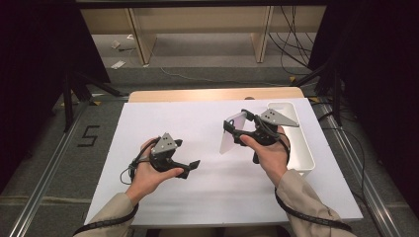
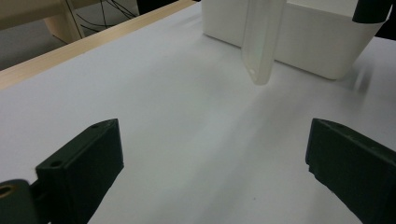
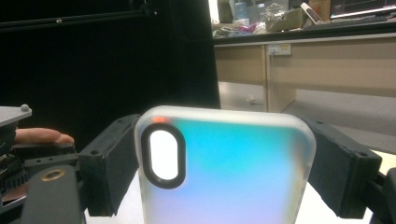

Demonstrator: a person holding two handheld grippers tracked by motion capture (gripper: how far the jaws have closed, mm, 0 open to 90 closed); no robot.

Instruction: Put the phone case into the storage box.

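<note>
I held the phone case [image 3: 224, 168] across its width in my right claw [image 1: 236, 127], clear of the white table, toward three o'clock. It was frosted and translucent, with rounded corners and a black-rimmed oval camera cutout at its upper left; its back shimmered blue-green. It stood upright on its long axis, tilted slightly, its lower end hanging free.

Phone case [image 3: 224, 172]: frosted translucent plastic, smooth, iridescent sheen. Bin [image 1: 302, 148]: white plastic, smooth, matt. Bench [image 1: 197, 133]: matt white sheet over a wood edge. Jaws: matt black plastic.
</note>
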